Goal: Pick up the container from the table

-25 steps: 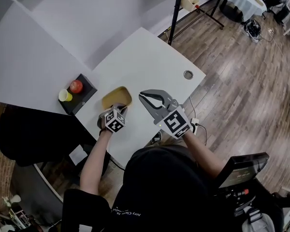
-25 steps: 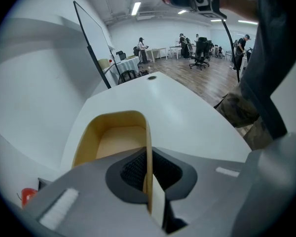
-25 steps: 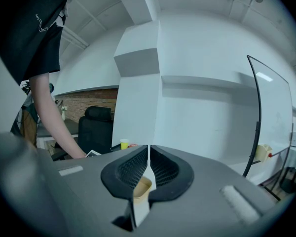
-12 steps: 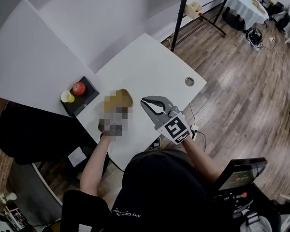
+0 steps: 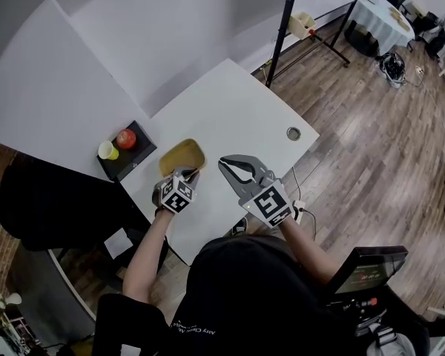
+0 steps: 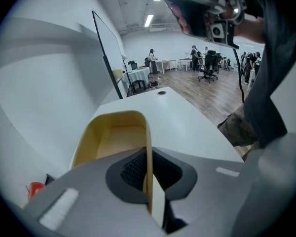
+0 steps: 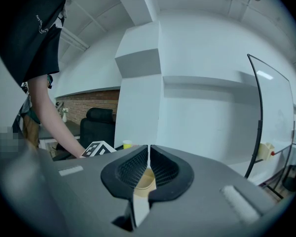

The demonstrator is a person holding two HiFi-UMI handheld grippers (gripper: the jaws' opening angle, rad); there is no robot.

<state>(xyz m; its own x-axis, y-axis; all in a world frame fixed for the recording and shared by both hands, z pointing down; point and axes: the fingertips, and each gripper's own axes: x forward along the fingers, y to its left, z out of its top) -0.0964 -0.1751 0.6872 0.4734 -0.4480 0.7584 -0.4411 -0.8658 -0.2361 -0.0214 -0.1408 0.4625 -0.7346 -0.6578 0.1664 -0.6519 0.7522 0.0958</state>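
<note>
The left gripper (image 6: 149, 169) view shows its jaws pinching one side wall of the yellow container (image 6: 113, 142). The head view places that container at the white table's (image 5: 230, 102) left edge, at 10 o'clock from the right gripper (image 5: 233, 167). The right gripper view shows its jaws pressed together, empty.

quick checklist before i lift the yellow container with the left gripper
1. Left gripper grip: ok, jaws closed on the near wall of the container.
2. Container contents: ok, nothing shows inside.
3. Right gripper out of the way: ok, shut, empty, apart from the container.
4. Black tray with the red fruit and yellow cup: ok, apart from the container.
5. Container base off the table: cannot tell.
</note>
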